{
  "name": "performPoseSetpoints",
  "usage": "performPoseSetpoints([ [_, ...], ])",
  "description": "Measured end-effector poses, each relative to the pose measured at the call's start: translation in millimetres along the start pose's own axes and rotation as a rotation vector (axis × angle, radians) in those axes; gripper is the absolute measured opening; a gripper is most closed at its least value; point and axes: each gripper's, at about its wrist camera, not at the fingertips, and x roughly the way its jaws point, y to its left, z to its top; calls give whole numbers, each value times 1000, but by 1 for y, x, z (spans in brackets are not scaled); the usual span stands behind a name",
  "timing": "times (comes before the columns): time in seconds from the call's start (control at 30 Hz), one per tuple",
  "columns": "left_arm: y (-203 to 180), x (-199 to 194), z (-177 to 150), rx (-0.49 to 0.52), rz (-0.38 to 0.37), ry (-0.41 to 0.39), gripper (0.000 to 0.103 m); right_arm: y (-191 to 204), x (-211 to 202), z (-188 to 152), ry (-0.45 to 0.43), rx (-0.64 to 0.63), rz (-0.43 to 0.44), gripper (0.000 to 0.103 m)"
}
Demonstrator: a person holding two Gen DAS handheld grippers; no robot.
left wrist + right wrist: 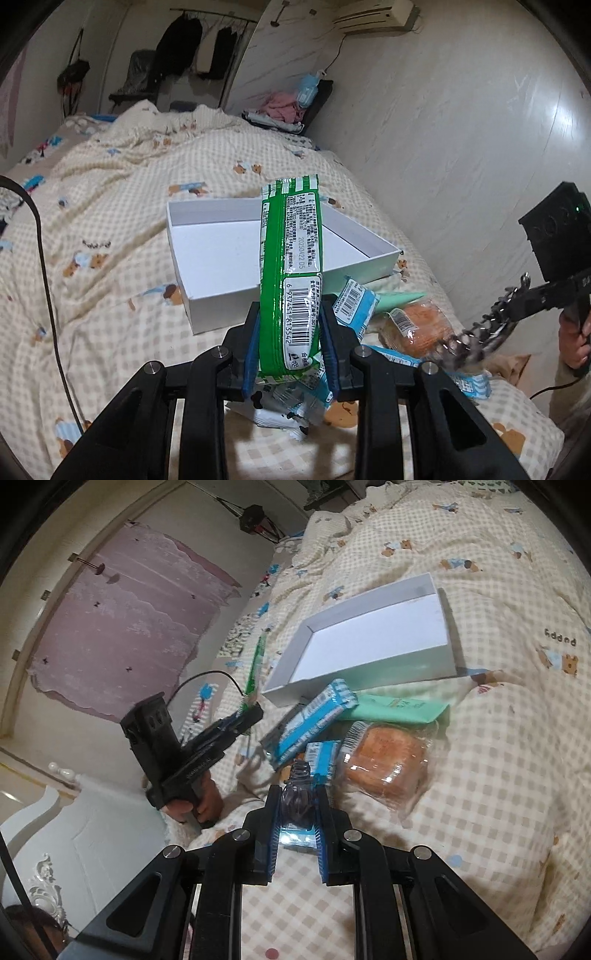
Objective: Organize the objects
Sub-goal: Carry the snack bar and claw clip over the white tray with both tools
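The left gripper [290,332] is clamped on a long green packet [290,273], gripped near its lower end so that most of the packet stands up and forward, leaning toward the white box [207,299]. The right gripper [297,805] is closed narrow on a dark, metallic-looking item [297,794]; what it is cannot be told from the blur.

Step in hand, as judged: deliver the green packet into the white box. The box lies open and empty on the bed [110,184], directly ahead of the left gripper. Carry the packet over the near wall, tilt it flat so that its full length lies along the floor of the box, then release. Releasing it while upright risks the packet tipping out over the rim.

Surroundings: loose items lie on the bed just beside the near corner of the box: blue-and-white snack packets [314,716], a mint-green flat pack [399,709] and a wrapped orange cake [384,764]. The blue-and-white snack packets overlap the box wall. The right gripper works close to this pile; keep the two grippers apart.
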Motion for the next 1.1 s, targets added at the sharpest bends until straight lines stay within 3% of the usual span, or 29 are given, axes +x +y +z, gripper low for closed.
performPoseSetpoints([
  [0.13, -5, -9, 22, -39, 7, -43, 32, -7, -4, 10, -48, 41, 179, 18],
  [0.23, -15, -31, 56, -72, -20, -138, 32, -6, -11, 26, -106, 44, 223, 18],
  [0.4, -34, -72, 111, -41, -29, -298, 32, -1, -26, 54, -197, 46, 289, 18],
  [0.5, -42, -90, 134, 0, -29, -403, 32, 3, -37, 73, -248, 41, 338, 18],
  [0.6, -42, -96, 148, -42, -15, -514, 32, 9, -40, 94, -268, -10, 391, 18],
  [0.73, -45, -70, 153, -34, 45, -491, 32, 10, -32, 111, -348, -76, 336, 18],
  [0.9, -41, -26, 133, 14, 114, -421, 32, -9, 1, 107, -351, -70, 294, 18],
  [1.1, -17, 23, 116, -41, 135, -305, 32, -55, 41, 105, -343, 34, 288, 18],
])
